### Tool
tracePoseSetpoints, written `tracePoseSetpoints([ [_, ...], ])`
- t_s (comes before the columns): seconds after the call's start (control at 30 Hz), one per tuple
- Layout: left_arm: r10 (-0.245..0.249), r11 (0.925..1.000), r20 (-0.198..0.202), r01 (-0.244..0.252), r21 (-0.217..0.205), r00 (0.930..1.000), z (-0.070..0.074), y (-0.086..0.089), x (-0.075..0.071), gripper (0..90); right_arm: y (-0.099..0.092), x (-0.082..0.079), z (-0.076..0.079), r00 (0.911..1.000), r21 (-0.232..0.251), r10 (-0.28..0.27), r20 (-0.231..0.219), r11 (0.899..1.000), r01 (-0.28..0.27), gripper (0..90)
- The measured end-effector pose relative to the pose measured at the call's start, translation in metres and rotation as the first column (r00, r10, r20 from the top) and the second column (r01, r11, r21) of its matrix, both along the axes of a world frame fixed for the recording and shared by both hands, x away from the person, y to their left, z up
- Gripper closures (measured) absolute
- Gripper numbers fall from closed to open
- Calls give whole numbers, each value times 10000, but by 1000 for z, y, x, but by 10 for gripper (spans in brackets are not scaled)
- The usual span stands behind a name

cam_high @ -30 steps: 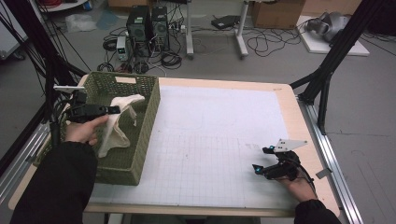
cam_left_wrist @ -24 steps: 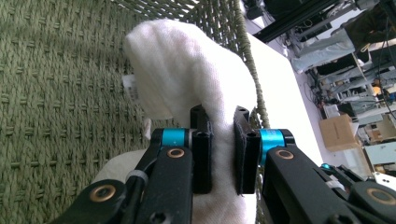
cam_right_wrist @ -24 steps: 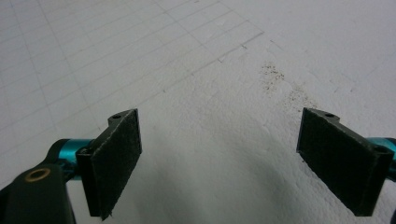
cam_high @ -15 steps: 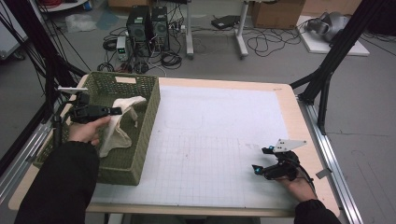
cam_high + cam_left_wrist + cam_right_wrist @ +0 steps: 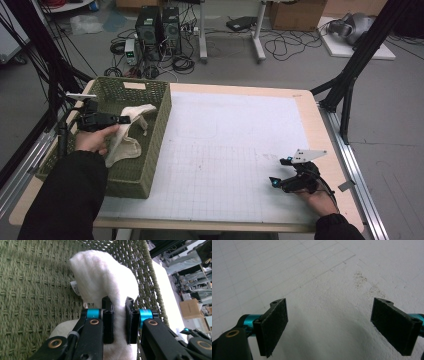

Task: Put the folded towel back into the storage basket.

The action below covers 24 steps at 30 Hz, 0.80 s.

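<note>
A cream-white cloth (image 5: 131, 131) lies in the green woven basket (image 5: 145, 165) at the table's left. My left gripper (image 5: 126, 119) reaches level over the basket and is shut on a fold of that cloth. In the left gripper view the cloth (image 5: 105, 277) bulges out ahead of the pads (image 5: 108, 322), which pinch it between them, with the basket's woven wall behind. My right gripper (image 5: 276, 181) rests low over the white gridded mat near the table's front right. Its pads (image 5: 274, 322) stand wide apart with nothing between them.
A white gridded mat (image 5: 230, 145) covers the table between the basket and the right hand. Black frame posts (image 5: 350, 75) rise at the right edge and at the left. Computers and cables (image 5: 155, 30) sit on the floor beyond the table.
</note>
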<state>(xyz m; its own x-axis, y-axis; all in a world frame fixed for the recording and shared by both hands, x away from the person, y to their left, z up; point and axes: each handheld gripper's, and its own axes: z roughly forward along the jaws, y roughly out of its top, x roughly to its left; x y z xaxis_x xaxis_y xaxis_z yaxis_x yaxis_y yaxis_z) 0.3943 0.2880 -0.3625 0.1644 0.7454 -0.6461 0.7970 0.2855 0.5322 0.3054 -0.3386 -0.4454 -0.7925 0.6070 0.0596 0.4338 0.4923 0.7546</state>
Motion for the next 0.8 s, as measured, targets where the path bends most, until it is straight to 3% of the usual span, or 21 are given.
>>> tracePoseSetpoints([
  [0.17, 176, 9996, -153, -173, 210, 9997, -4, -1, 4, 802, 0, 1, -1, 10000, -7, 33, 12, 10000, -33, 133],
  [0.43, 641, 9935, -382, -601, 965, 9972, -10, -2, 9, 801, 1, 1, -1, 10000, -27, 56, -66, 10000, -56, 133],
  [0.6, 636, 9780, -977, -426, 2044, 9932, -16, -7, 10, 800, 1, 1, -2, 10000, -36, 61, -48, 10000, -62, 133],
  [0.8, 627, 9590, -1427, -200, 2828, 9878, -21, -11, 12, 800, 1, 1, -1, 10000, -62, 61, -38, 10000, -61, 133],
])
